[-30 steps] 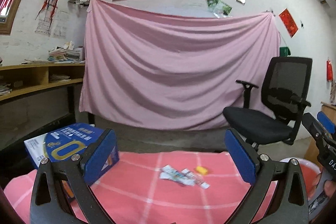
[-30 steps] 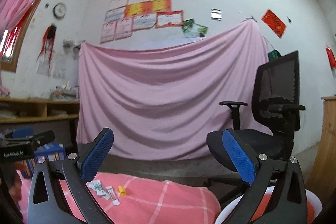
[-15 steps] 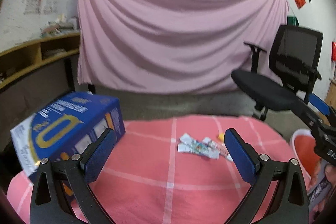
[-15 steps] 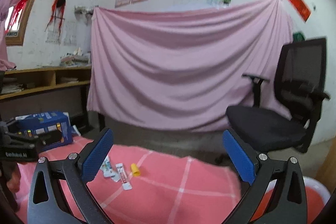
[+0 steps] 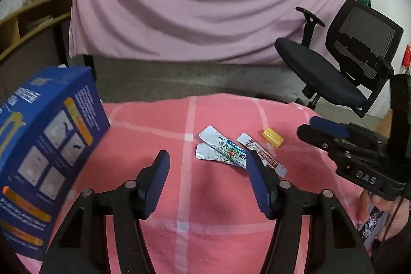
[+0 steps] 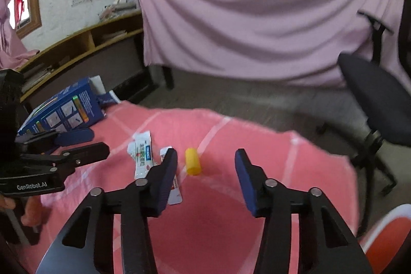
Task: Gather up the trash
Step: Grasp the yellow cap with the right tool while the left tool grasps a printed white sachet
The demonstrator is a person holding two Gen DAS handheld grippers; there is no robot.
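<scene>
On the pink checked cloth (image 5: 143, 125) ahead of both my grippers lies the trash: two overlapping white sachets (image 5: 221, 149), a slimmer wrapper (image 5: 262, 154) beside them, and a small yellow cap (image 6: 193, 164) a little apart. My right gripper (image 6: 205, 168) is spread wide and holds nothing. The yellow cap sits just ahead of the gap between its fingers, nearer the left finger, with its long axis running roughly along my line of reach, so I judge a slight shift left would put the fingers across its short side. My left gripper (image 5: 206, 177) is also wide and empty; the sachets lie ahead and to its right, angled diagonally, and its right finger overlaps the slim wrapper's near end. For the cap, my right hand looks nearer. A blue box (image 5: 43, 158) stands well to the left.
</scene>
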